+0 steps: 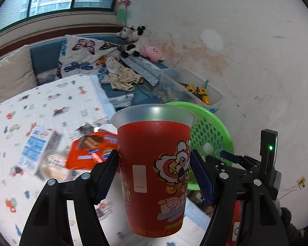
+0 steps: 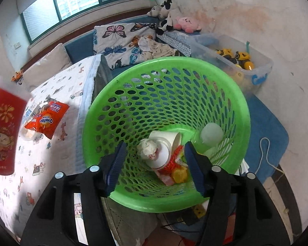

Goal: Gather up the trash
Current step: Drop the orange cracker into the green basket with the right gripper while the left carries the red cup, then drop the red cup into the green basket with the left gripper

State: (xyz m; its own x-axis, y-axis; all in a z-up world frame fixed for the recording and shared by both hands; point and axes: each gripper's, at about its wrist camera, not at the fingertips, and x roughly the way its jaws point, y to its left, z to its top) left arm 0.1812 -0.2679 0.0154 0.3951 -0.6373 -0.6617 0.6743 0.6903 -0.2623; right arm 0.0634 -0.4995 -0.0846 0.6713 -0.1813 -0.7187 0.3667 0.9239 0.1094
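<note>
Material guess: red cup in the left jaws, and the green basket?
Red cup: likely frosted translucent plastic with a printed red sleeve; its bare rim lets light through. Green basket: moulded plastic, glossy, with a regular grid of holes and a smooth rolled rim.

The right claw (image 2: 155,160) hangs with jaws apart and empty over the green basket (image 2: 242,110), where paper cups (image 2: 164,141) and wrappers lie. Left, an orange snack bag (image 2: 46,121) rests on the bed (image 2: 57,86).
</note>
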